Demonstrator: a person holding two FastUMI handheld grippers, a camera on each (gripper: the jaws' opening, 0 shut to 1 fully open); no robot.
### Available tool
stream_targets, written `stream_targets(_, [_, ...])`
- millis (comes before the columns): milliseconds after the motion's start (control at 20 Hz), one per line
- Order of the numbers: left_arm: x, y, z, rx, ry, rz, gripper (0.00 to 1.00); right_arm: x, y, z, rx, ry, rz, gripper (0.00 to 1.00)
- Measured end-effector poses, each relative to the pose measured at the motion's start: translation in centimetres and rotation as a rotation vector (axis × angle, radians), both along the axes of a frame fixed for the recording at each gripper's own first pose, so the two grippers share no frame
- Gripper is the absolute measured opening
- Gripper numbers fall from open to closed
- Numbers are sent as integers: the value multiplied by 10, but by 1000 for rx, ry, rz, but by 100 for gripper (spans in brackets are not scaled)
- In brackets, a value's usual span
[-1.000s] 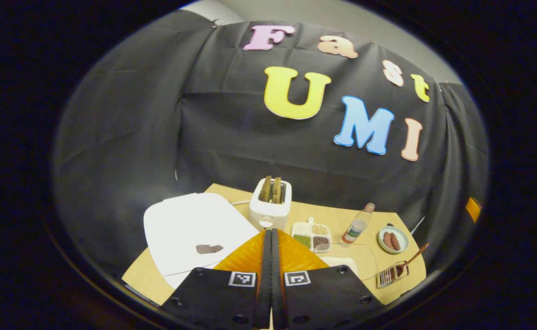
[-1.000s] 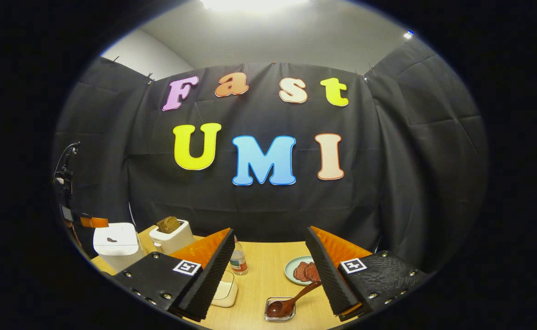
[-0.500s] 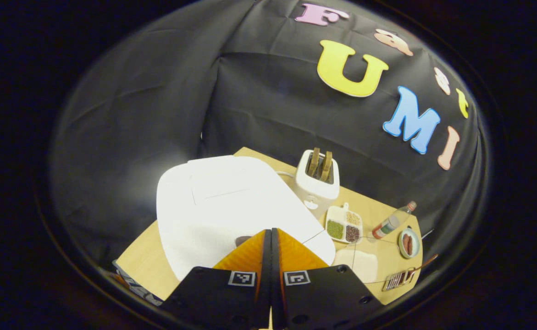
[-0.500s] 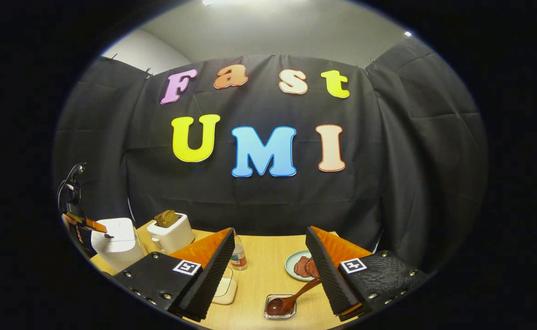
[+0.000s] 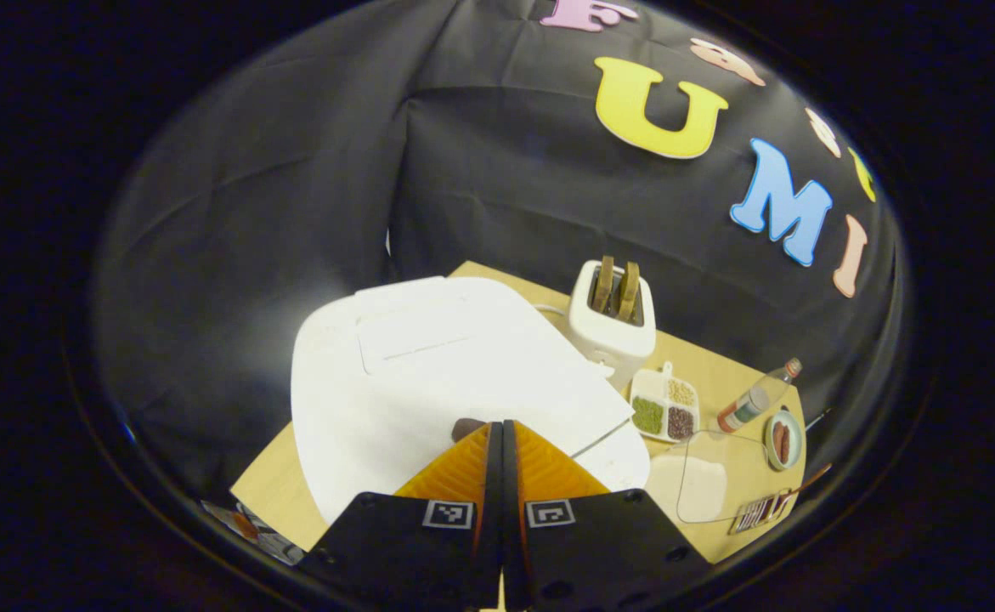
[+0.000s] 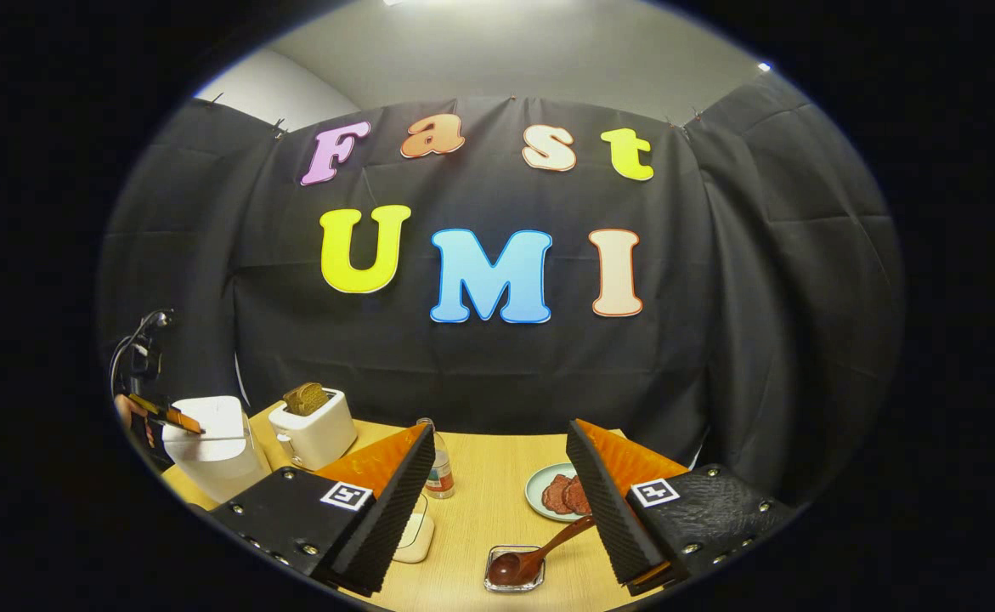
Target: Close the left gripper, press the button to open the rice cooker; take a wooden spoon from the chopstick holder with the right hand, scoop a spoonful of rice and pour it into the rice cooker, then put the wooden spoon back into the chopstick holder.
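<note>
A: White plastic, the rice cooker (image 5: 429, 374) lies directly under the left gripper (image 5: 501, 425), whose fingers are pressed together, tips at the dark button (image 5: 466, 427) on its near edge.

B: Touching it?

A: Probably; the fingers hide the contact. The right gripper (image 6: 497, 476) hangs spread apart above the wooden spoon (image 6: 535, 557), handle slanting up to its right.

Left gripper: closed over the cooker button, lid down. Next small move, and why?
Probably a short push straight down. The left gripper has its fingers shut together, tips right at the dark button on the white rice cooker, whose lid looks shut. The right gripper waits open above the wooden spoon, so the lid likely comes first.
</note>
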State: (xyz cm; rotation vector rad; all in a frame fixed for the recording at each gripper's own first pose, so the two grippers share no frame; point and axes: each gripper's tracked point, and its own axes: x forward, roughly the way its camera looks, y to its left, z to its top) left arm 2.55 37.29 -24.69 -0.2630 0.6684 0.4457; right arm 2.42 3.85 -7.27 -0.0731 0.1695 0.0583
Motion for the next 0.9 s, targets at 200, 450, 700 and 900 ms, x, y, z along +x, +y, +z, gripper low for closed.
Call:
stream_targets(200, [1,7,94,259,-132,0,9,1,-6,4,7,-9,-2,95])
stream_targets(450, [-1,-52,204,327,-405,-45,12,1,-19,5,19,-24,-16,95])
stream_targets(700, [-25,-131,251,361,-581,-120,99,0,-40,-8,43,1,-45,95])
stream_targets(900, [-32,-180,244,345,-604,-184,100,4,-68,-36,55,58,-87,95])
